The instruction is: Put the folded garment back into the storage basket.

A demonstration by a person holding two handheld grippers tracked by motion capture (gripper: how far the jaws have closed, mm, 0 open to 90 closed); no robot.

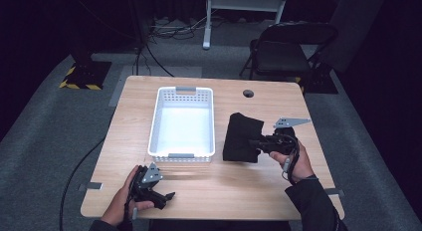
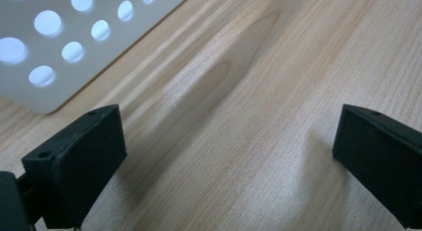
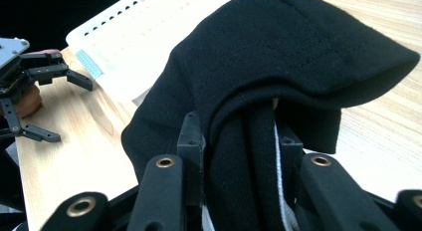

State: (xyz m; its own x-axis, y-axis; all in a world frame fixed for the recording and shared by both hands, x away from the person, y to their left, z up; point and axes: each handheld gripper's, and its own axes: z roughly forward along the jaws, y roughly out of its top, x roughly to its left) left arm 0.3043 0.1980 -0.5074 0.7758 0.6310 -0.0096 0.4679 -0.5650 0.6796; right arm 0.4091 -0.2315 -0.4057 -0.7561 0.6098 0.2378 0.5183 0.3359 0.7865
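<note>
High view: at the left, the left gripper [image 1: 160, 195] sits low by the table's [image 1: 234, 186] near edge, its jaws wide apart and holding nothing. A white basket [image 1: 161, 121] stands in the middle. At the right, the right gripper [image 1: 256, 143] pinches a folded black cloth [image 1: 241, 136].

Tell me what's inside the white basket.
The white basket holds nothing on its visible floor. The black garment, gripped by the right gripper, lies beside it on the table, not inside.

L gripper [image 1: 166, 197] low w/ jaws wide apart; R gripper [image 1: 255, 142] jaws clamped on black cloth [image 1: 241, 136].
</note>
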